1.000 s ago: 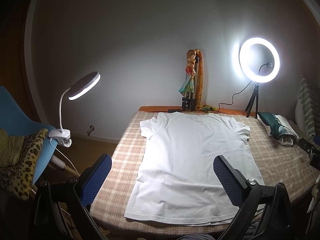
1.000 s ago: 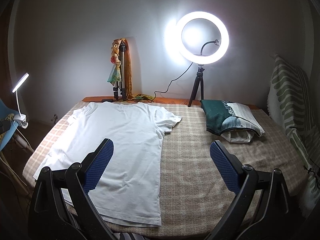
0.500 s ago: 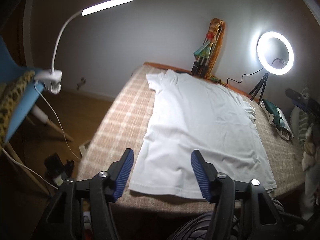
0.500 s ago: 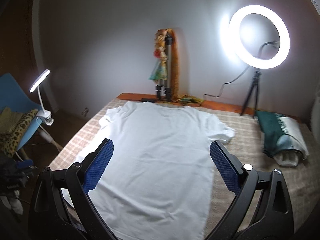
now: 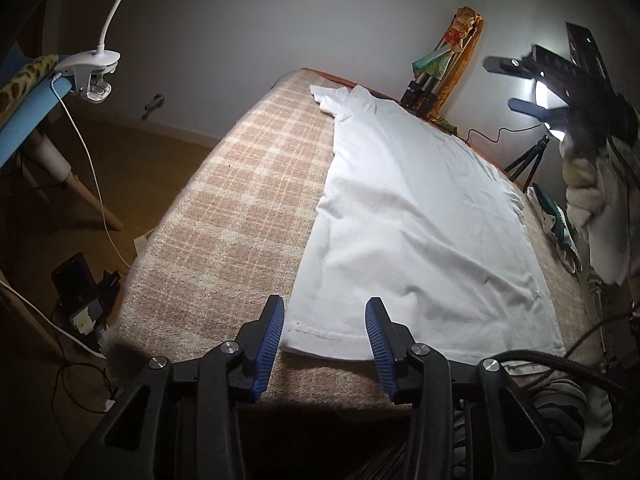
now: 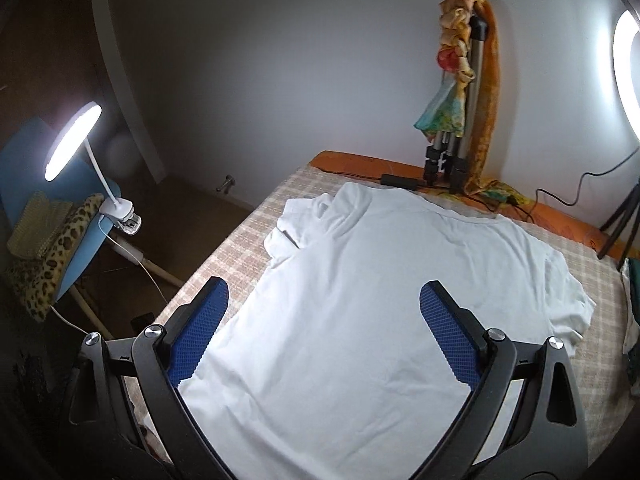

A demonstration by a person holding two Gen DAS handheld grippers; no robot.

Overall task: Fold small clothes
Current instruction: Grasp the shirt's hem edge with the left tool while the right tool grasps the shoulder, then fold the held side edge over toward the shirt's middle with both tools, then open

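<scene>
A white T-shirt (image 5: 412, 232) lies flat on the checked tablecloth (image 5: 224, 216), collar at the far end. My left gripper (image 5: 325, 320) is open and empty, low at the shirt's near left hem corner, with the hem between its blue pads. My right gripper (image 6: 324, 308) is open and empty, above the shirt (image 6: 384, 304) and pointing at its upper left part; the left sleeve (image 6: 298, 224) is bunched there. The right gripper also shows in the left wrist view (image 5: 516, 84), raised at the right.
A clip lamp (image 6: 72, 140) sits on a blue chair (image 6: 80, 256) to the left. A tripod with a scarf (image 6: 460, 104) and a ring light (image 6: 628, 76) stand at the table's far edge. Folded green-and-white clothes (image 5: 560, 228) lie at the right.
My left gripper has dropped down and forward to the shirt's near left hem corner and narrowed its opening. My right gripper has moved left and forward over the shirt, staying wide open.
</scene>
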